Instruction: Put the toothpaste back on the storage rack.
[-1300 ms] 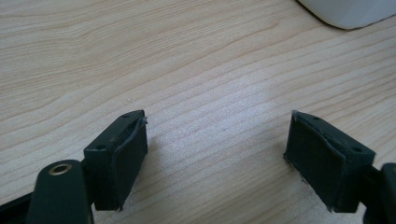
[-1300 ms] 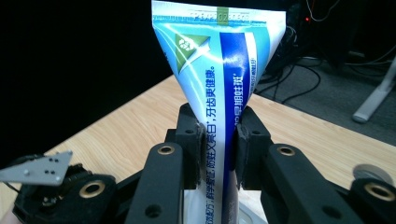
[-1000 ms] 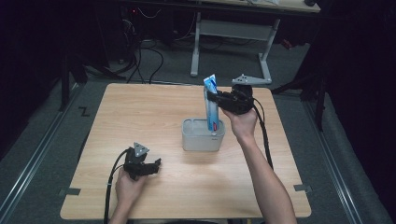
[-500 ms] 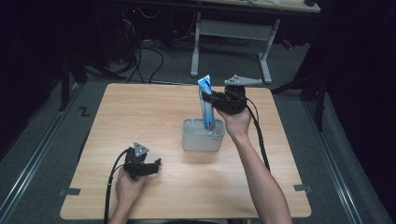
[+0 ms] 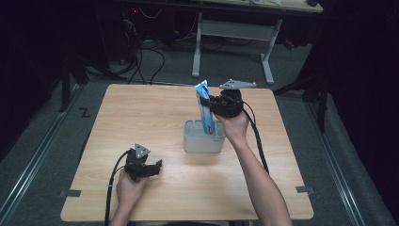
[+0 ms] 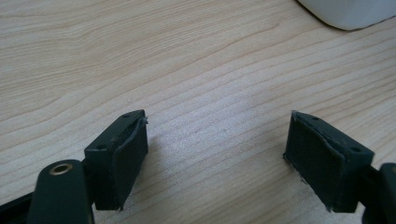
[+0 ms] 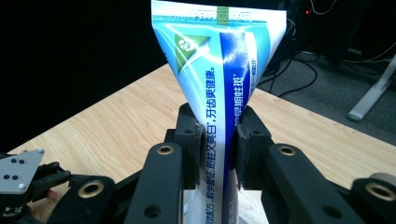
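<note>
A blue and white toothpaste tube [image 5: 205, 110] stands upright with its lower end inside the grey open bin [image 5: 193, 141] at the table's middle. My right gripper [image 5: 206, 102] is shut on the tube's upper half; in the right gripper view the two pads [image 7: 194, 147] squeeze the tube [image 7: 219, 70] flat between them. My left gripper [image 5: 157, 167] lies low on the wooden table [image 5: 141, 113] at the front left, jaws open and nothing between them [image 6: 215, 154]. A corner of the bin [image 6: 345, 11] sits at the top right of the left gripper view.
Table legs and cables [image 5: 155, 52] lie on the dark floor behind the table. A cable [image 5: 256, 141] trails from my right gripper along the forearm. The left gripper [image 7: 28, 182] sits far off in the right gripper view.
My right gripper has carried the tube a little leftward and down, so its lower end now sits deeper in the bin. The left gripper has stayed put.
</note>
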The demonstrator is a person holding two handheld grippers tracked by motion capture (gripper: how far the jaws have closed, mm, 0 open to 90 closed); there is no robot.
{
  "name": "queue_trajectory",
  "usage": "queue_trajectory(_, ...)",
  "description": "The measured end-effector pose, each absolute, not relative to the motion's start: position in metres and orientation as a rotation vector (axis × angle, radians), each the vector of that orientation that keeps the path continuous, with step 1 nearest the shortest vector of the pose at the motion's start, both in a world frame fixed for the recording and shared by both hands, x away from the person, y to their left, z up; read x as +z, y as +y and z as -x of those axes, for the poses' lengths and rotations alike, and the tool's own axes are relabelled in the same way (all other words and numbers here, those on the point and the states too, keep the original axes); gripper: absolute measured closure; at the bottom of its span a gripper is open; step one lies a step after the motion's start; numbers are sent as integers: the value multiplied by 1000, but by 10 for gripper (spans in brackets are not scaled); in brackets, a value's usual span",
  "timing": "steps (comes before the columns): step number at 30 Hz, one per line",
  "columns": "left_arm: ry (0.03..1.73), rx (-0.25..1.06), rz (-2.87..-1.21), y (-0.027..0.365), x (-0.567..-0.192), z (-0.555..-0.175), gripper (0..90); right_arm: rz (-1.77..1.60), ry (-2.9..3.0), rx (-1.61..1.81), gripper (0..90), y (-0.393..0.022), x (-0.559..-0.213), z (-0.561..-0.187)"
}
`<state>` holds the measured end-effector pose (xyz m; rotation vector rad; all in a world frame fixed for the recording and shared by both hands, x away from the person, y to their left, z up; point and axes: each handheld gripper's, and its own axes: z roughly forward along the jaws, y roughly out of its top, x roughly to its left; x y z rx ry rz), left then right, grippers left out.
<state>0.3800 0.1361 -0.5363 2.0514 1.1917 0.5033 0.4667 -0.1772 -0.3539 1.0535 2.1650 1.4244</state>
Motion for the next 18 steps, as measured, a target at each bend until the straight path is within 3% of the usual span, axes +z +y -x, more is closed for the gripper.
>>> queue_trajectory(18, 1191, 503, -2052, 136, -536, -380, 213, -1067, 2207, 1365, 742, -175, -376, -467)
